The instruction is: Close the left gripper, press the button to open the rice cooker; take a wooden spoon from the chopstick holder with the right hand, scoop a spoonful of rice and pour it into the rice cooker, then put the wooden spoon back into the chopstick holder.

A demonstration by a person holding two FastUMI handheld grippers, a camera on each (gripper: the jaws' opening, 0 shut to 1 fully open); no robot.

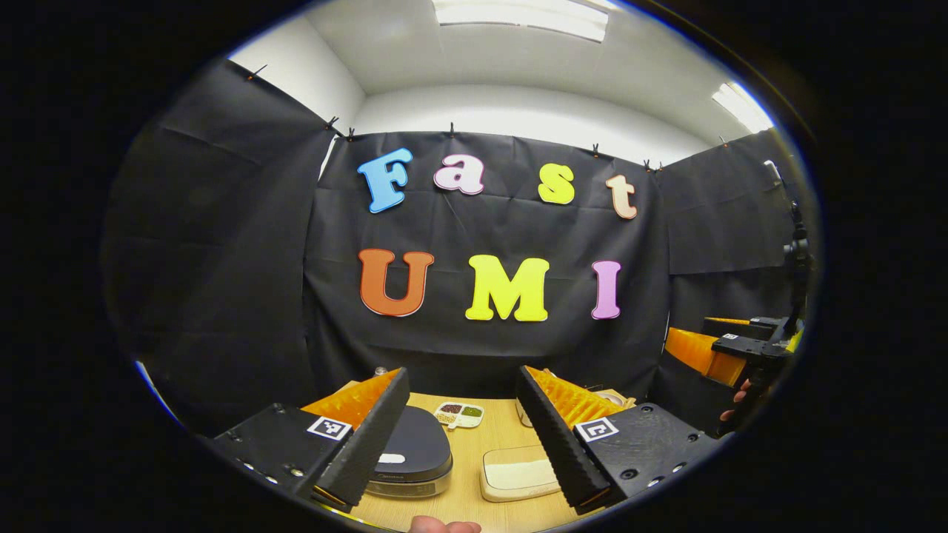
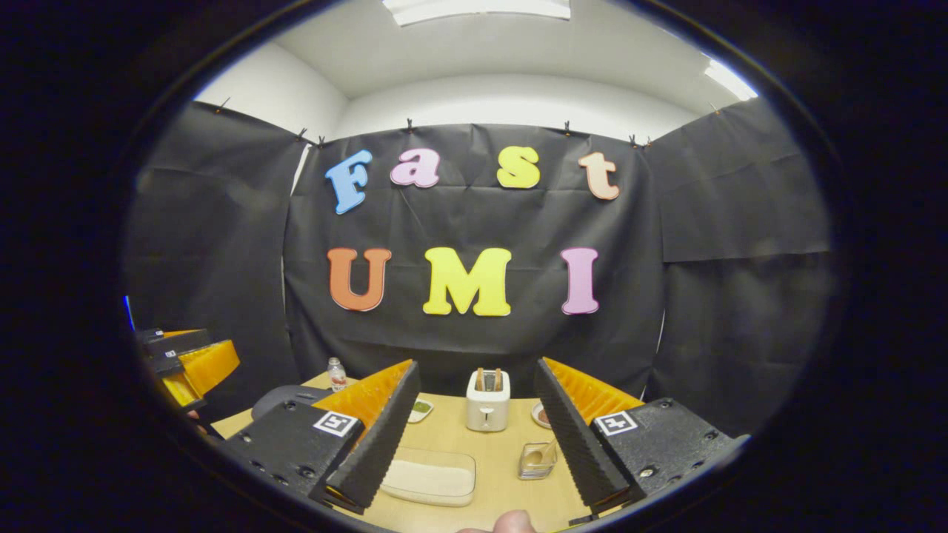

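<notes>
I held both grippers above the near edge of the light wooden table (image 1: 474, 485), each with its fingers spread wide and nothing between them. In the left gripper view, my left gripper (image 1: 463, 437) pointed across the table, and the dark, round-lidded rice cooker (image 1: 415, 451) with its silver band sat closed just beyond and partly behind the left finger. To its right lay the shallow cream rectangular tray of white rice (image 1: 518, 474), and farther back stood a small white divided dish of mixed grains (image 1: 459, 414). My right gripper (image 1: 729, 344) showed at the far right edge of that view, raised well above the table, with fingertips of my hand on its handle. In the right gripper view, my right gripper (image 2: 478, 437) framed the rice tray (image 2: 429, 477) near its left finger and the small clear chopstick holder (image 2: 537, 459) with the wooden spoon (image 2: 535, 455) resting in it, close beside the right finger. A white toaster (image 2: 487, 403) stood behind them, a small plastic bottle (image 2: 337, 374) at the back left, and the rice cooker (image 2: 285, 400) at the left, with my left gripper (image 2: 185, 366) above it.
</notes>
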